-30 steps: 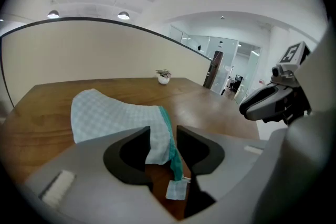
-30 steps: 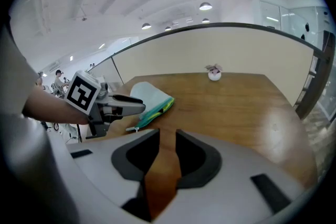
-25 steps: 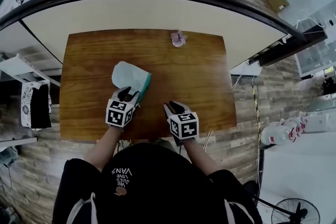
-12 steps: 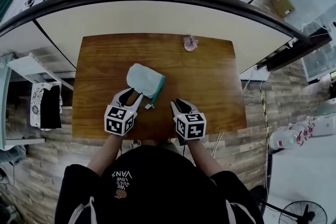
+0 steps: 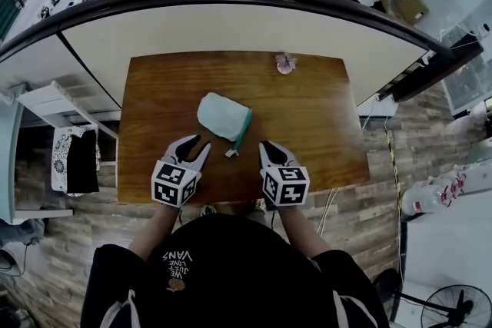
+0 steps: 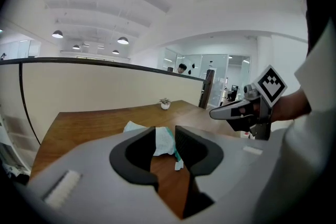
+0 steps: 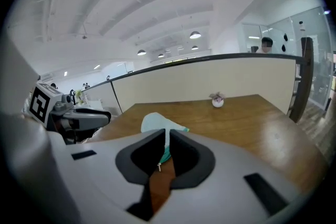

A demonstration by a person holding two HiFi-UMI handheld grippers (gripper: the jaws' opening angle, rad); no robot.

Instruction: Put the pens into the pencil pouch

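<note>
Head view shows no pen outside the pencil pouch (image 5: 223, 116) (judged finished), so a clean lift-away suits: left gripper (image 5: 198, 144) empty, jaws just narrowing yet apart; right gripper (image 5: 269, 145) empty, just closing to a slit.

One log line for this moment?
left gripper: apart, empty, just closing | right gripper: nearly together, empty, just closing | pencil pouch: on table | pens: none visible

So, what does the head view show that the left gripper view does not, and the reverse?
Only the head view: a dark floor fan. Only the left gripper view: round ceiling lamps. Both: the pale teal fabric pencil pouch, the brown wooden table, a small pale plant pot and the cream partition with its dark rail.
</note>
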